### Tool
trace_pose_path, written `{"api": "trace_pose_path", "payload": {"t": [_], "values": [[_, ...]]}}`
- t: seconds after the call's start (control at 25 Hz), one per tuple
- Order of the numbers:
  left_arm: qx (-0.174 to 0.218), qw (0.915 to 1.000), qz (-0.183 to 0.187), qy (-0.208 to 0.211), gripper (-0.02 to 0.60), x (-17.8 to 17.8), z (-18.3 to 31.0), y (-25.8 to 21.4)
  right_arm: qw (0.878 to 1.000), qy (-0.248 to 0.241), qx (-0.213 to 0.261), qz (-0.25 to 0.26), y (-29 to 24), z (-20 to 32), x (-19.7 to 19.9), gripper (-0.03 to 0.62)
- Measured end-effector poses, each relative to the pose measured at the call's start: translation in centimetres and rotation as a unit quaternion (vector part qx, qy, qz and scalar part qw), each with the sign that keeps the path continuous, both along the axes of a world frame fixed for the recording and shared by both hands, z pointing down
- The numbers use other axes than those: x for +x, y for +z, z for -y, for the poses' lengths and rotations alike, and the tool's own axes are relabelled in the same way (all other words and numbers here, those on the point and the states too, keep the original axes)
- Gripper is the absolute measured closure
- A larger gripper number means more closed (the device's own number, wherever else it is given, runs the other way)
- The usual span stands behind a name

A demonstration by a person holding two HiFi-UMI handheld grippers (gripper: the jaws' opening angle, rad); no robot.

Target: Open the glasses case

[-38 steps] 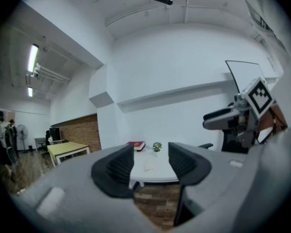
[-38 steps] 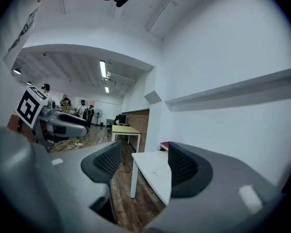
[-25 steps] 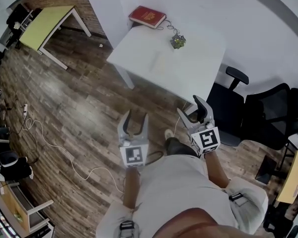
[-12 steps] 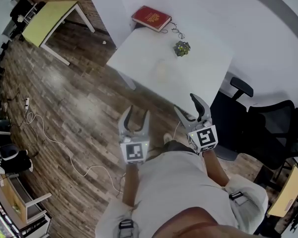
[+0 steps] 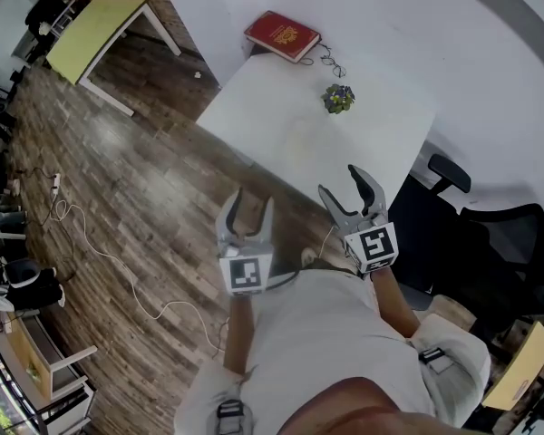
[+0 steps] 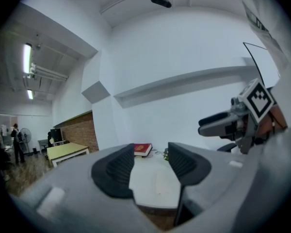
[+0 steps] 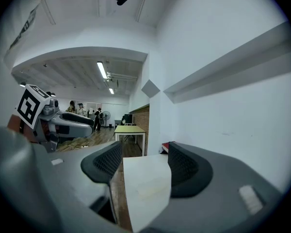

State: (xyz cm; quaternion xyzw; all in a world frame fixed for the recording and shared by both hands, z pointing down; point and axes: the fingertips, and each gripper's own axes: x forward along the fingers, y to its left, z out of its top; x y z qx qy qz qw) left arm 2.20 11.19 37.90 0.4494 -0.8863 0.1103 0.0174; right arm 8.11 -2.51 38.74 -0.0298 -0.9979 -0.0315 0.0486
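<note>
Both the left gripper (image 5: 251, 208) and the right gripper (image 5: 340, 184) are holding their jaws wide apart and empty, while the pale glasses case (image 5: 298, 140) is lying on the white table (image 5: 381, 143), well ahead between them, its long axis apparently pointing away.

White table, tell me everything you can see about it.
The white table is rectangular, with a plain matte top and white legs, standing on wood flooring beside a white wall. At its far corner lies a flat red book-like item, eyeglasses beside that, a small potted plant further in. A faint pale oblong sits mid-top, too unclear to name. Nothing else touches it.
</note>
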Motion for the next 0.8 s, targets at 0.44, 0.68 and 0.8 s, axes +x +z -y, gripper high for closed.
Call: {"api": "trace_pose_path", "payload": {"t": [0.44, 0.68, 0.8], "values": [[0.002, 0.9996, -0.002, 0.028, 0.362, -4.9, 2.0, 0.7, 1.000, 0.021, -0.004, -0.005, 0.8, 1.2, -4.7, 0.307], [-0.002, 0.9971, -0.007, 0.075, 0.362, -9.0, 3.8, 1.6, 0.998, 0.058, -0.007, -0.012, 2.1, 2.2, -8.2, 0.307], [-0.003, 0.9941, -0.014, 0.107, 0.362, -11.1, 4.5, 1.9, 0.996, 0.081, -0.010, -0.021, 2.1, 2.3, -9.9, 0.307]]}}
